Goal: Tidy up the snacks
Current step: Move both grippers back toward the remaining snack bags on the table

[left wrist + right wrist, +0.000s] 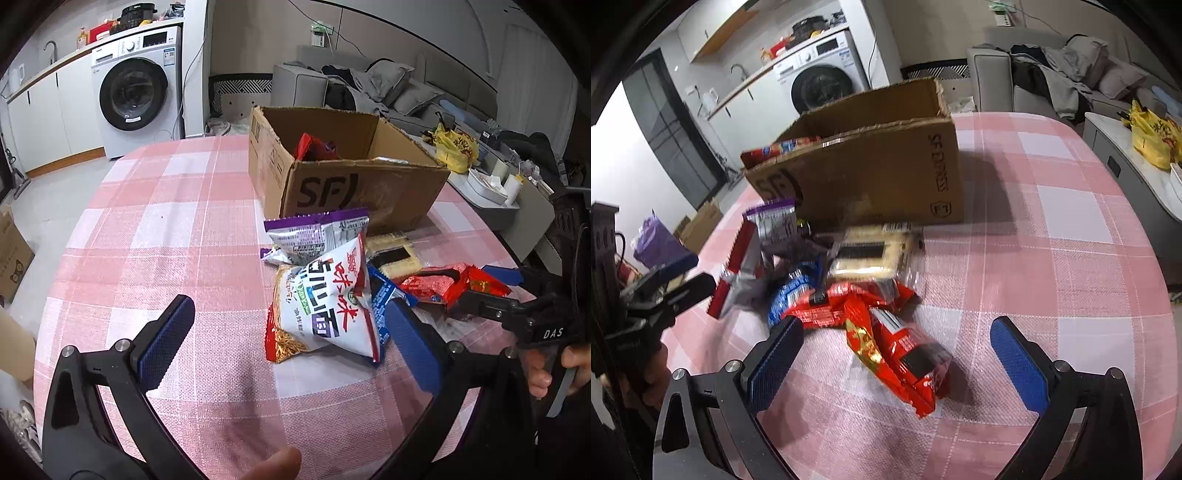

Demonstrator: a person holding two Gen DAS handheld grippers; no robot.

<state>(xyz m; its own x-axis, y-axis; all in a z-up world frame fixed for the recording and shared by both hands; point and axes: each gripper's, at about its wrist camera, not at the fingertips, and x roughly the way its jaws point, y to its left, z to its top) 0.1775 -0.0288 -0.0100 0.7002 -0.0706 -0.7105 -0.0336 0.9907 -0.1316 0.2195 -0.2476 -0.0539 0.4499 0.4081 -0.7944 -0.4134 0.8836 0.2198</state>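
Note:
An open cardboard box (332, 184) marked SF stands on the pink checked table, with a red snack pack (314, 147) inside; it also shows in the right wrist view (879, 173). In front of it lies a pile of snacks: a white noodle bag (325, 314), a purple-edged silver bag (314, 232), a yellow cracker pack (868, 254), a blue pack (790, 295) and red packs (901, 347). My left gripper (291, 328) is open, its right pad beside the white noodle bag. My right gripper (897, 347) is open, with a red pack lying between its fingers.
The pink checked tablecloth (166, 229) covers the table. A washing machine (136, 88) and white cabinets stand at the back left. A grey sofa (388, 85) with clothes and a side table with a yellow bag (454, 147) lie beyond the table's far right edge.

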